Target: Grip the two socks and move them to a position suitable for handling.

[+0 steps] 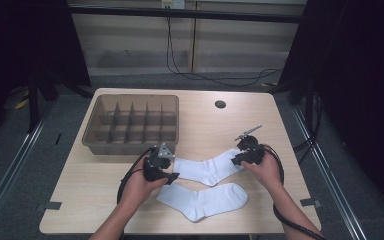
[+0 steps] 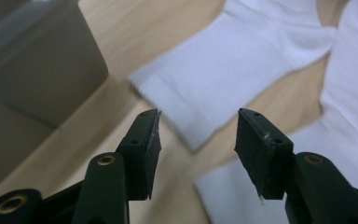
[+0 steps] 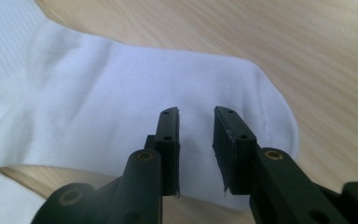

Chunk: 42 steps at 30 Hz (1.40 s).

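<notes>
2 white socks laid on table (image 1: 95, 200): far sock (image 1: 207, 167), near sock (image 1: 205, 200). L gripper (image 1: 172, 176) held apart-jawed at far sock's cuff, nothing clamped; R gripper (image 1: 236, 161) narrowly parted over its toe, nothing pinched. Divided tray (image 1: 92, 132) noted behind.

High view from above, facing forward and down on the whole table (image 1: 105, 200); both gripper views very near and low along their jaws, sharing with it the upper sock (image 1: 207, 169) (image 2: 233, 65) (image 3: 121, 98).
</notes>
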Each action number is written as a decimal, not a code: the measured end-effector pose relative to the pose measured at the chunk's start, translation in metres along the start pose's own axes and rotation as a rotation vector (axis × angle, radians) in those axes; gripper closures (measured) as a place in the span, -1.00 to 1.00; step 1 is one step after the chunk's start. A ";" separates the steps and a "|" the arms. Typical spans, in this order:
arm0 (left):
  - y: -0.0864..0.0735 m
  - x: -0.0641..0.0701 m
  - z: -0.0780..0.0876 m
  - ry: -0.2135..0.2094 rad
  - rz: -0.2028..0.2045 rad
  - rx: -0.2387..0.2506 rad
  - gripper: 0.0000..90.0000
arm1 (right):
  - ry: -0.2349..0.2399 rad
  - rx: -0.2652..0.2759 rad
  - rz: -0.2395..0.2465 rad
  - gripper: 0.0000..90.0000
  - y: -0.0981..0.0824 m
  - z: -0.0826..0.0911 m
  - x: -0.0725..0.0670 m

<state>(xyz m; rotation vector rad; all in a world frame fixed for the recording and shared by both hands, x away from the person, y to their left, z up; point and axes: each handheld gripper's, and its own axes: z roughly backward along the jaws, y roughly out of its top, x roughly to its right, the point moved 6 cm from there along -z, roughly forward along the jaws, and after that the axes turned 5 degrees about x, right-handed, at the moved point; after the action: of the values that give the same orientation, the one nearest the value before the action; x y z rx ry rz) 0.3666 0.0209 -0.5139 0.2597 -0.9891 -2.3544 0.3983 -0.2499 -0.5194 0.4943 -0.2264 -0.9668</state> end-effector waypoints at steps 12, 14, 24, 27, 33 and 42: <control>0.006 -0.001 -0.025 0.010 -0.002 -0.070 0.19 | -0.016 0.051 -0.071 0.65 -0.005 0.018 0.014; 0.005 -0.001 -0.026 0.014 -0.009 -0.077 0.20 | -0.044 0.069 -0.103 0.65 -0.004 0.021 0.025; 0.004 0.000 -0.029 0.015 -0.011 -0.089 0.22 | -0.031 0.012 -0.125 1.00 -0.017 0.013 0.031; 0.006 0.003 -0.031 0.007 -0.015 -0.094 0.23 | -0.042 0.018 -0.137 1.00 -0.021 0.023 0.037; 0.012 0.010 -0.037 -0.001 -0.038 -0.087 0.20 | -0.073 0.024 -0.138 1.00 -0.030 0.036 0.046; 0.018 0.008 -0.018 -0.001 -0.019 -0.073 -0.06 | -0.065 0.040 -0.113 0.63 -0.031 0.045 0.031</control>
<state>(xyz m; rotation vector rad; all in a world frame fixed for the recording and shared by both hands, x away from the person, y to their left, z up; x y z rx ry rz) 0.3746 -0.0043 -0.5140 0.2405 -0.9025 -2.4020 0.3748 -0.3043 -0.4966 0.5170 -0.2793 -1.0911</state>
